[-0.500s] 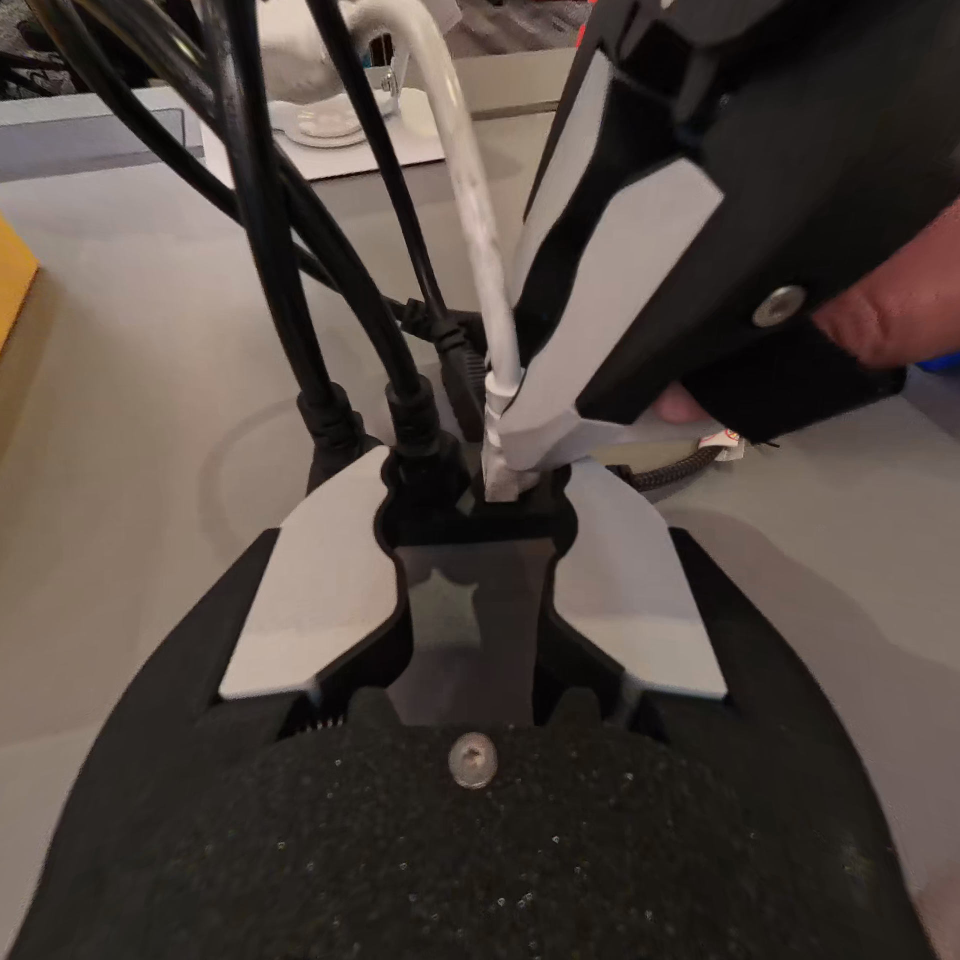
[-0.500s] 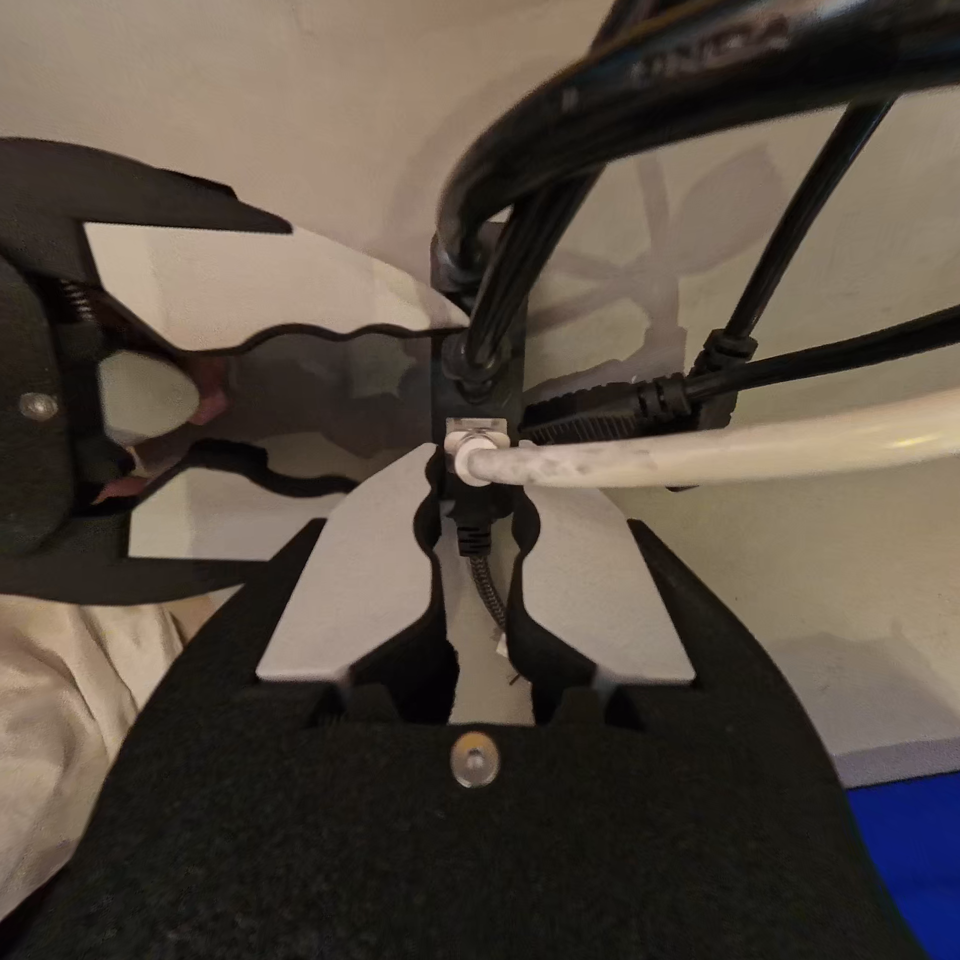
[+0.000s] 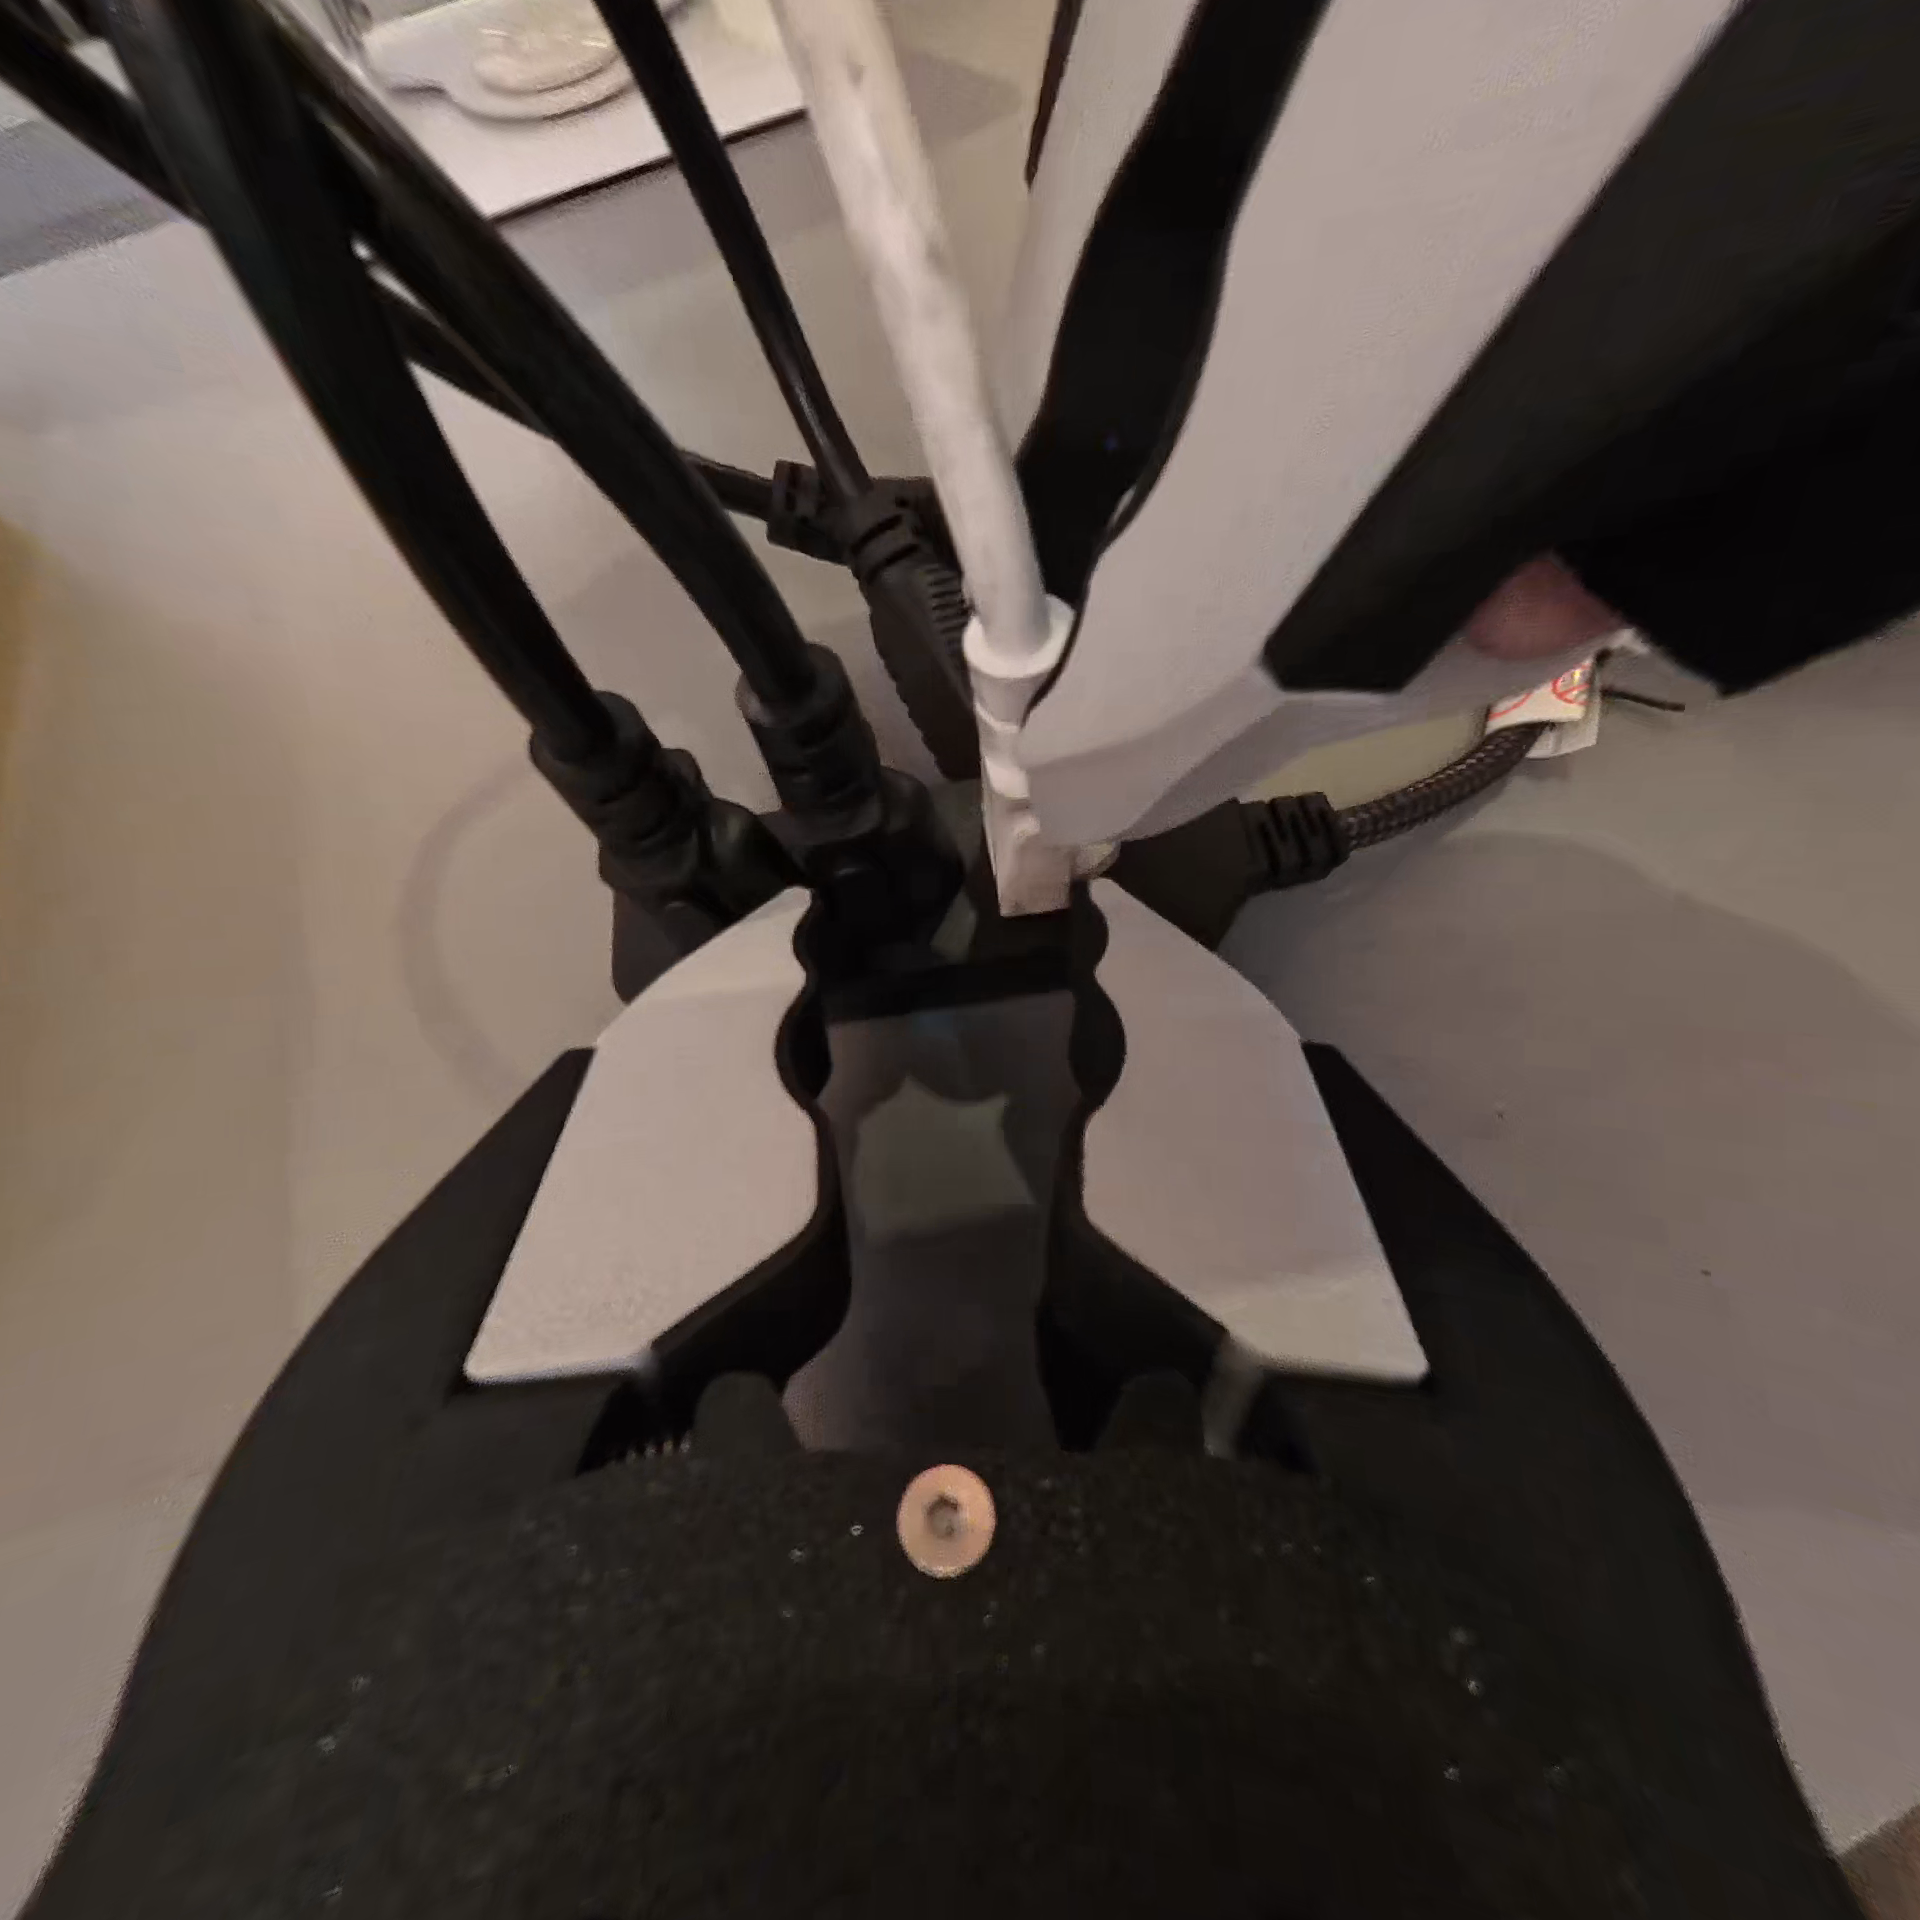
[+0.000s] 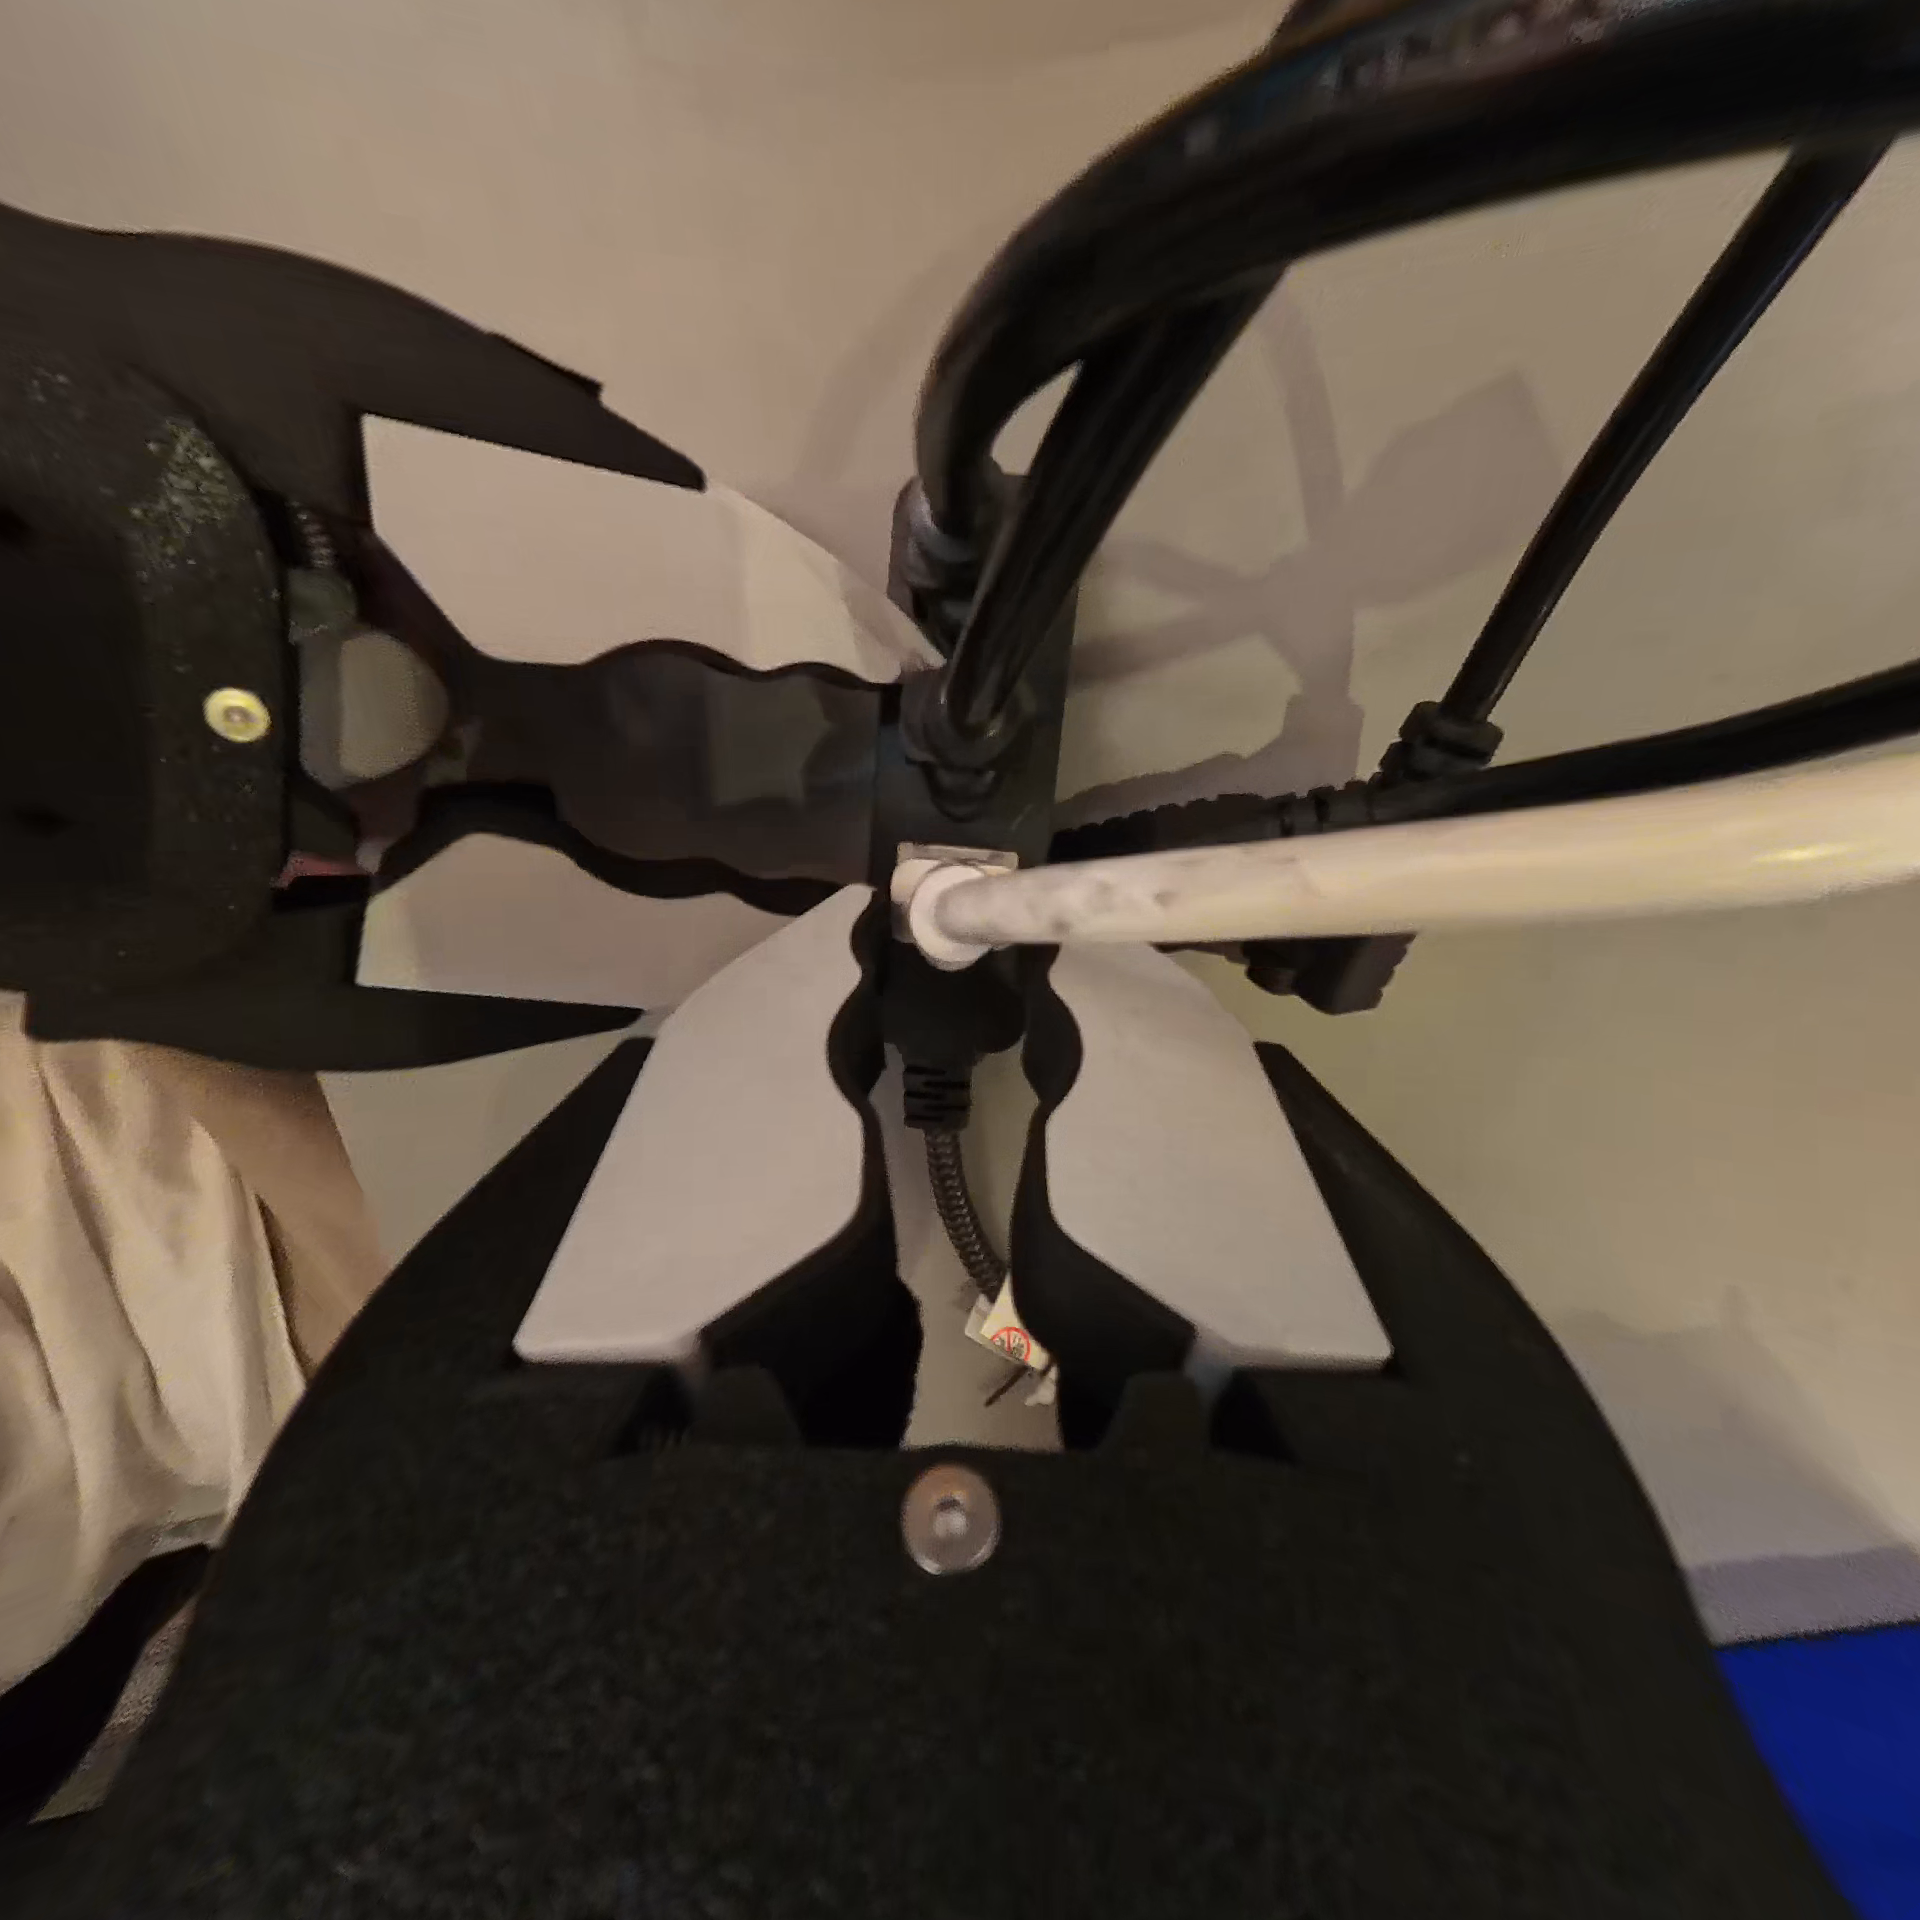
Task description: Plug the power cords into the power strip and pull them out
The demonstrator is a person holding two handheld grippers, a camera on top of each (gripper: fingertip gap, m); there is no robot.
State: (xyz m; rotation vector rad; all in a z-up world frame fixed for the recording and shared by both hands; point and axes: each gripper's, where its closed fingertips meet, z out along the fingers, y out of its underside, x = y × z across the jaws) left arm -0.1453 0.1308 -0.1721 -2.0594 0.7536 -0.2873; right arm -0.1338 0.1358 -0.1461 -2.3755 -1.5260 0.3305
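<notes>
A black power strip (image 3: 935,1132) is clamped between the fingers of my left gripper (image 3: 948,935), which is shut on its near end. Two thick black cords (image 3: 665,800) and a white plug (image 3: 1023,862) stand in its sockets. My right gripper (image 3: 1060,821) comes down from the upper right and is shut on the white plug. In the right wrist view my right gripper (image 4: 951,935) closes on the white plug (image 4: 940,894), whose white cord (image 4: 1403,862) runs right. The left gripper (image 4: 873,774) holds the power strip (image 4: 748,758) from the left.
The strip's braided black cable (image 3: 1382,821) leads off right with a small tag on it. A flat black plug (image 3: 914,644) with thin cords lies behind the strip. The grey table (image 3: 208,727) carries a white sheet (image 3: 582,114) at the back. Beige cloth (image 4: 135,1299) lies at lower left. Only a small space, under 4 cm, lies between the two pairs of fingers.
The left wrist view has come closer to the plugs and tilted down. In the right wrist view the left gripper sits further right. Both grips are unchanged.
</notes>
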